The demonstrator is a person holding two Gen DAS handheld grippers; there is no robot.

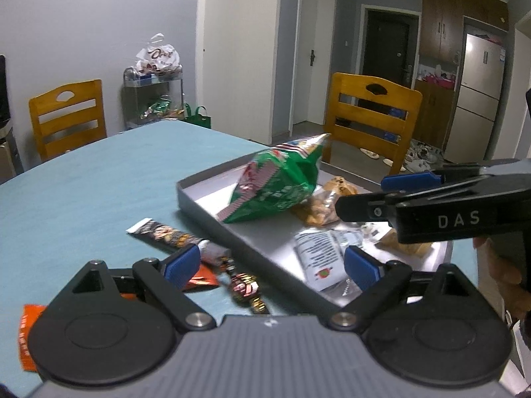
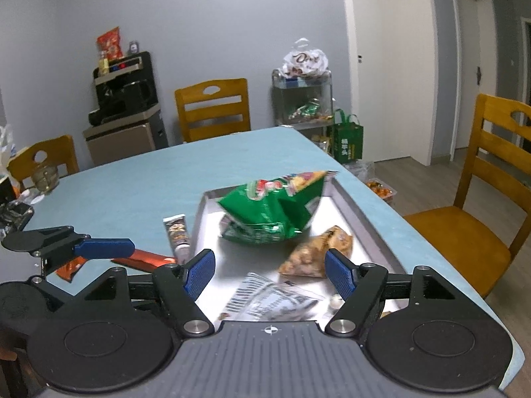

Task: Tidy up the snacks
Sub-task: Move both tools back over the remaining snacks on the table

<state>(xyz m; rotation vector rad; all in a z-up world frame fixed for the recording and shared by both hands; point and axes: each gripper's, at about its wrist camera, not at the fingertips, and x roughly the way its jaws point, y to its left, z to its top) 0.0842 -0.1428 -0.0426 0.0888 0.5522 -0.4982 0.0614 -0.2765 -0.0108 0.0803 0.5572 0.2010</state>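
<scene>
Left gripper [image 1: 272, 262] agape, right gripper [image 2: 270, 270] apparently empty, spread

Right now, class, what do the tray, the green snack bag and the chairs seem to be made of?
Tray: probably metal or coated sheet, grey walls, a smooth floor with a soft sheen.
Green snack bag: thin plastic film, glossy and creased, with a crimped top edge.
Chair: wood, an amber varnished finish with visible slats; the chair at the far side looks alike.

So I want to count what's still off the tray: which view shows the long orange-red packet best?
The right wrist view: the orange-red packet lies lengthwise on the table, partly behind a blue finger. The left wrist view shows only a corner.
</scene>
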